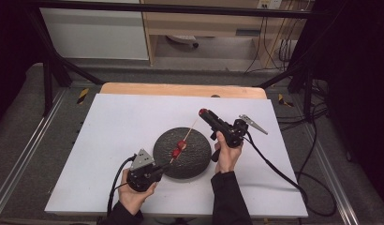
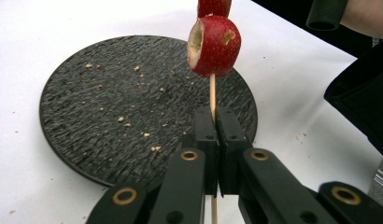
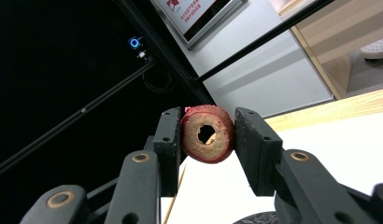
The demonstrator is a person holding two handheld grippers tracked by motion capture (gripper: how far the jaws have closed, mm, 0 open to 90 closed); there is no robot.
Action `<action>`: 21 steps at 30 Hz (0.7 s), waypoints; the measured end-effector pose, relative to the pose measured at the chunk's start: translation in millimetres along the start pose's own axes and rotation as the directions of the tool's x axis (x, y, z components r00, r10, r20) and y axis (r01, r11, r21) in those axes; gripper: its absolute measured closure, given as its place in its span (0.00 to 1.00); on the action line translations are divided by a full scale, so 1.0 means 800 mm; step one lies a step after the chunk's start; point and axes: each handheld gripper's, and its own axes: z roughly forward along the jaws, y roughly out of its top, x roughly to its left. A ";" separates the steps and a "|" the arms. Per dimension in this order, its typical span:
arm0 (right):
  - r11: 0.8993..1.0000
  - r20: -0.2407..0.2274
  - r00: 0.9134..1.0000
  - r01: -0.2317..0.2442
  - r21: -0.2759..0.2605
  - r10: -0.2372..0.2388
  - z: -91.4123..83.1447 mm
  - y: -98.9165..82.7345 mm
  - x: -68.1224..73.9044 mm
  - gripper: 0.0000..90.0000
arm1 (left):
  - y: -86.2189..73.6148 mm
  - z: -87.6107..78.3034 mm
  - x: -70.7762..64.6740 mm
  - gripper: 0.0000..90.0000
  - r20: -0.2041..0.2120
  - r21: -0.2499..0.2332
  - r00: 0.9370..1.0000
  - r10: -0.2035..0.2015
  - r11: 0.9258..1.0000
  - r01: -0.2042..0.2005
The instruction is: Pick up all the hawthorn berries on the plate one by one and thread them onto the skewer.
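Observation:
A round black plate (image 1: 195, 161) lies on the white table top, strewn with crumbs (image 2: 133, 107). My left gripper (image 1: 161, 169) (image 2: 216, 116) is shut on the lower end of a thin wooden skewer (image 2: 212, 95), which slants up and to the right over the plate (image 1: 192, 129). Two red cored fruit pieces (image 1: 178, 148) are threaded on it; the nearer one (image 2: 214, 45) shows its pale hollow. Beyond the skewer's far tip, my right gripper (image 1: 203, 112) (image 3: 208, 135) is shut on a third red fruit ring (image 3: 207, 134), hole facing the camera.
The white sheet (image 1: 115, 126) covers a wooden table (image 1: 180, 89) with free room left of and behind the plate. Black frame posts (image 1: 47, 79) stand at the back corners. Cables (image 1: 316, 140) trail over the floor at the right.

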 end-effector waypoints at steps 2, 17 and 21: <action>1.000 -0.001 1.000 0.000 -0.001 0.000 0.000 0.000 0.000 0.70 | 0.000 0.002 -0.002 0.98 0.005 0.002 1.000 -0.001 1.000 0.001; 1.000 -0.014 1.000 -0.006 -0.011 0.006 0.001 -0.005 0.001 0.70 | 0.002 0.007 -0.006 0.98 0.019 -0.004 1.000 -0.021 1.000 0.021; 1.000 -0.018 1.000 -0.010 -0.008 0.010 0.001 -0.007 0.001 0.70 | 0.002 0.008 -0.006 0.98 0.020 -0.002 1.000 -0.024 1.000 0.024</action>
